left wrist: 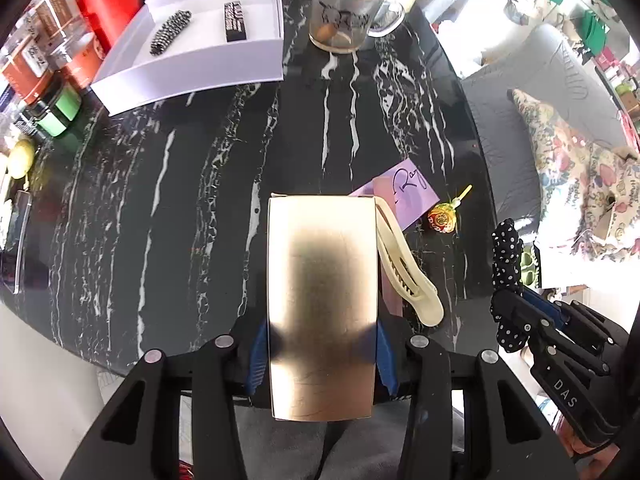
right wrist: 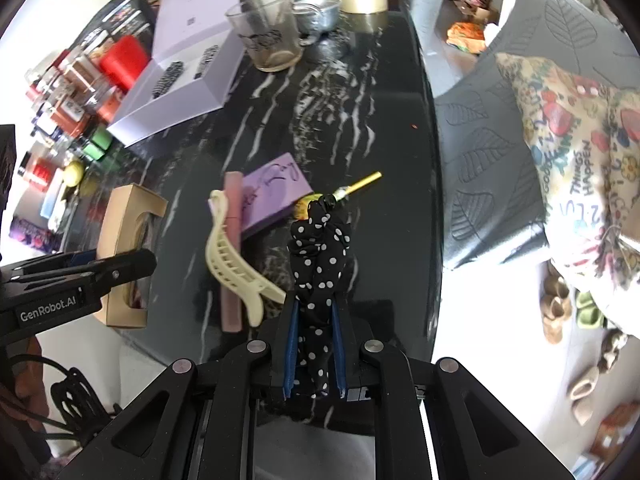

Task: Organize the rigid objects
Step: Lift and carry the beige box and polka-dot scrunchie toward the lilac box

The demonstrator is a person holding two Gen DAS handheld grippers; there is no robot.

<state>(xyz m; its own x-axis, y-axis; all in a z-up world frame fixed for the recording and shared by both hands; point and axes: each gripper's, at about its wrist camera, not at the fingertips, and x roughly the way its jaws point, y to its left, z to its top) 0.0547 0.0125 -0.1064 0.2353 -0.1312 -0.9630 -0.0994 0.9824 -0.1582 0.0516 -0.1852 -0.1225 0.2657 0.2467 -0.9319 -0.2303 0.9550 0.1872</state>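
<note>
My left gripper (left wrist: pixel 322 354) is shut on a tan cardboard box (left wrist: pixel 322 300) and holds it over the near edge of the black marble table (left wrist: pixel 200 200); the box also shows in the right wrist view (right wrist: pixel 124 256). My right gripper (right wrist: pixel 316 340) is shut on a black polka-dot scrunchie (right wrist: pixel 320 256), seen in the left wrist view (left wrist: pixel 507 280) at the right. A cream hair clip (left wrist: pixel 404 272) lies just right of the box on a pink stick (right wrist: pixel 232 264). A purple note pad (right wrist: pixel 272 192) and a lollipop (left wrist: pixel 444 218) lie beyond.
An open white box (left wrist: pixel 192 36) holding a beaded piece (left wrist: pixel 170 32) and a small dark box (left wrist: pixel 235 22) stands far left. A glass mug (left wrist: pixel 340 12) stands far centre. Jars and red containers (left wrist: pixel 60 60) crowd the left edge. A sofa (left wrist: pixel 540 92) is right.
</note>
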